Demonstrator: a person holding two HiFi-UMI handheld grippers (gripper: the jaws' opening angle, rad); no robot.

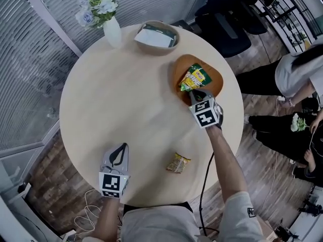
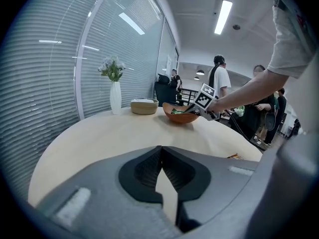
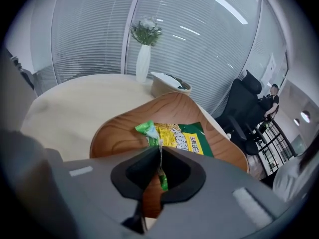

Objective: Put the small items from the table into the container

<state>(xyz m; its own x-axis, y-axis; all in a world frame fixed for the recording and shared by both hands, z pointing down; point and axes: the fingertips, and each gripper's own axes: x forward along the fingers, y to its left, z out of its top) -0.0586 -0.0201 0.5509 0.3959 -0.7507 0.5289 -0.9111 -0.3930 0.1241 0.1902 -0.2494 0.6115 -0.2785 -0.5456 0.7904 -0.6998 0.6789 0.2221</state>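
Round table (image 1: 126, 110): fills frame centre.
Wooden bowl (image 1: 215, 77), upper right: one green-yellow snack packet (image 1: 194, 78) laid inside, near corner pinched by right gripper (image 1: 196, 91) at bowl's lower rim.
Release best done low, with packet fully inside rim. Jaws to be spread wide before pull-back so film isn't dragged out.
Basket (image 1: 172, 30), top centre: white paper held, no snacks seen.
Second packet (image 1: 178, 163): on table, lower centre, likely next pick.
Left gripper (image 1: 120, 148), lower left: jaws pressed together, nothing held.
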